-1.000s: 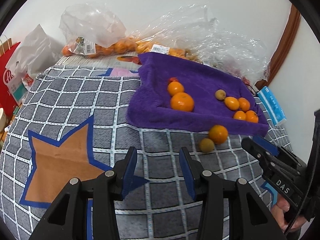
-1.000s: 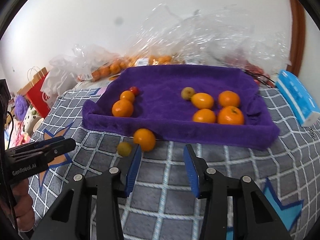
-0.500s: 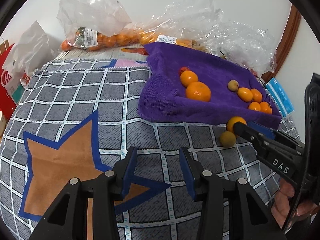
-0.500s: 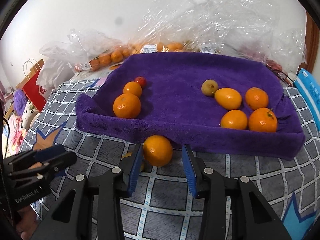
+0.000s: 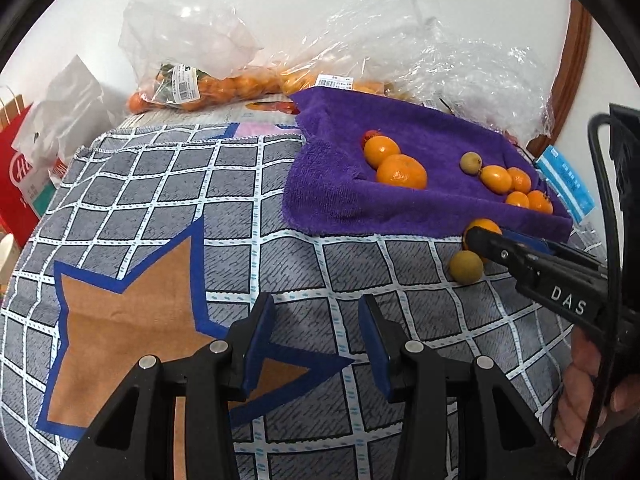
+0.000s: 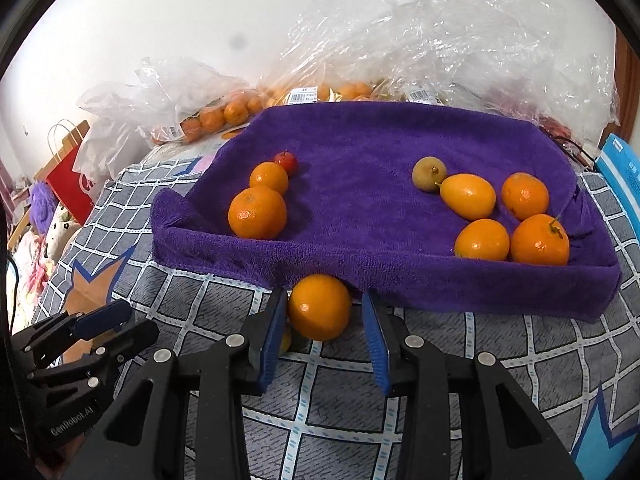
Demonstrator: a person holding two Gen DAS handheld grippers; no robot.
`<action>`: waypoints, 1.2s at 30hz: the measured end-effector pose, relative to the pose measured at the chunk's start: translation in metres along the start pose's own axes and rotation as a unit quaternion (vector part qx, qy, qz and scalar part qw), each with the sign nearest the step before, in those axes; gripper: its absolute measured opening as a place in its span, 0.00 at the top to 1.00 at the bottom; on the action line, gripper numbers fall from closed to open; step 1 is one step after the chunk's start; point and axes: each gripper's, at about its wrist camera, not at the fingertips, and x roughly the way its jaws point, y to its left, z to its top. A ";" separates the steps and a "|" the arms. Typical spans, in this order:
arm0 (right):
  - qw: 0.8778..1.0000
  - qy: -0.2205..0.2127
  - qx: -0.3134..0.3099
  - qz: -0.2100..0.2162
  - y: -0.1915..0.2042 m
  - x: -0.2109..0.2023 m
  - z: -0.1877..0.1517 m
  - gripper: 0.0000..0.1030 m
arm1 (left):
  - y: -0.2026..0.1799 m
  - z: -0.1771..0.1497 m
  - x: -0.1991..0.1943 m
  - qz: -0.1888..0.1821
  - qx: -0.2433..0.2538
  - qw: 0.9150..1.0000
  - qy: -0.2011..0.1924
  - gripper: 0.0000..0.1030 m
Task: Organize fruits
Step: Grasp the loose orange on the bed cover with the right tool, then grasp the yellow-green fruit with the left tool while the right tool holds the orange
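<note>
- Straddling a loose orange (image 6: 319, 306), the right gripper (image 6: 325, 334) has its jaws spread to either side of the fruit, not pinching it.
- The orange lies on the checked cloth (image 6: 500, 364), against the front edge of the purple towel (image 6: 360, 196).
- A small brownish fruit (image 5: 466, 267) sits just beside it.
- The left gripper (image 5: 316, 344) hovers with jaws spread and empty, well apart.
</note>
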 end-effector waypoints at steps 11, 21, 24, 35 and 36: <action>1.000 0.010 0.015 0.001 -0.005 0.005 0.001 0.62 | 0.005 0.000 -0.001 -0.011 -0.018 1.000 -0.004 0.60; 1.000 -0.007 -0.010 -0.019 0.005 0.001 -0.003 0.67 | 0.007 0.000 -0.001 -0.019 -0.031 0.999 -0.005 0.60; 1.000 -0.012 -0.010 -0.012 0.004 -0.002 -0.003 0.67 | 0.010 0.000 -0.001 -0.028 -0.037 0.999 -0.006 0.60; 0.999 -0.039 0.000 -0.008 0.000 -0.032 -0.004 0.67 | 0.011 -0.001 -0.003 -0.034 -0.040 0.999 -0.007 0.60; 0.999 -0.043 0.001 -0.010 -0.001 -0.036 -0.004 0.67 | 0.012 -0.001 -0.003 -0.037 -0.042 0.998 -0.008 0.60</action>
